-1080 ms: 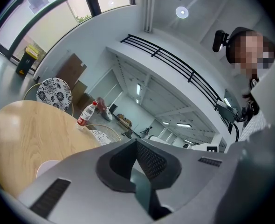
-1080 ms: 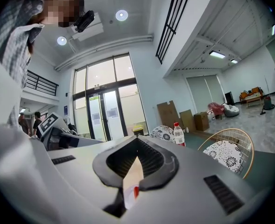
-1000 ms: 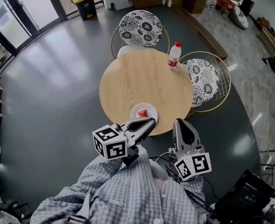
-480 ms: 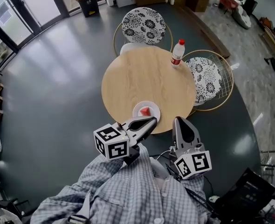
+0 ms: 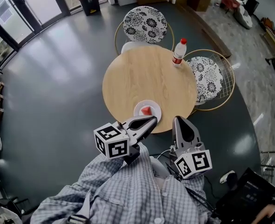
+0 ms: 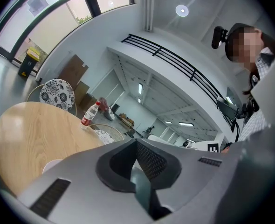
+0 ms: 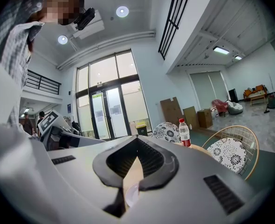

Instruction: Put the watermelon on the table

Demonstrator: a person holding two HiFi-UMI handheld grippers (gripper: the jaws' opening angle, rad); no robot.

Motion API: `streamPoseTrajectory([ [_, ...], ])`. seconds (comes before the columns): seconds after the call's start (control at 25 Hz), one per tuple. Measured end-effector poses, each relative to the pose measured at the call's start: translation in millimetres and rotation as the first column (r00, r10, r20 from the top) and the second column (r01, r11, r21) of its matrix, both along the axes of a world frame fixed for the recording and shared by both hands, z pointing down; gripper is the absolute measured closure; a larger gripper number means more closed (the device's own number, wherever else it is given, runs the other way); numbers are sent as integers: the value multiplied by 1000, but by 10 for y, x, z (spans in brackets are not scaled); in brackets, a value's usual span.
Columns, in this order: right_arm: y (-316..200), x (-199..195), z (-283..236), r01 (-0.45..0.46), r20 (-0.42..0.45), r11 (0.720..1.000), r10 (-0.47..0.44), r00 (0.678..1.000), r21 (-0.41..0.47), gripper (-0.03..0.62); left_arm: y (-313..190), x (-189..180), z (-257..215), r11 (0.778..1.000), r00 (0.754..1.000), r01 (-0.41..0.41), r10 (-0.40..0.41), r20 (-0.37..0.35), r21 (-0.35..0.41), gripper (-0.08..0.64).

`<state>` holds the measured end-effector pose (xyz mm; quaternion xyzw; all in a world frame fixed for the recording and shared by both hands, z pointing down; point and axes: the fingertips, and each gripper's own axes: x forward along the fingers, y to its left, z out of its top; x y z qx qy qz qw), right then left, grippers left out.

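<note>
A red watermelon wedge lies on a small white plate near the front edge of the round wooden table. My left gripper is held low just short of that edge, its tips close to the plate and its jaws shut on nothing. A little to the right my right gripper points at the table edge, also shut and empty. The left gripper view shows the closed tips above the tabletop. In the right gripper view a sliver of the plate shows below the closed tips.
A plastic bottle with a red cap stands at the table's far right edge. Two wire chairs with patterned cushions stand at the back and right. Dark equipment sits on the floor at my right.
The table has drifted slightly right and up in the head view. Both grippers keep their places and stay shut. A shoe has appeared on the floor at lower right.
</note>
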<state>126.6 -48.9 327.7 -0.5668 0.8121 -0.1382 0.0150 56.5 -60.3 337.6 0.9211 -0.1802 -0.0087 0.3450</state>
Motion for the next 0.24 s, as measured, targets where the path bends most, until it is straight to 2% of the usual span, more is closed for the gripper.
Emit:
streamPoseTrajectory([
  [0.24,-36,0,99,14,-8,1000,-14,1000,-4,584,-44,17,85,1000,1000,5,-5,-2,0,553],
])
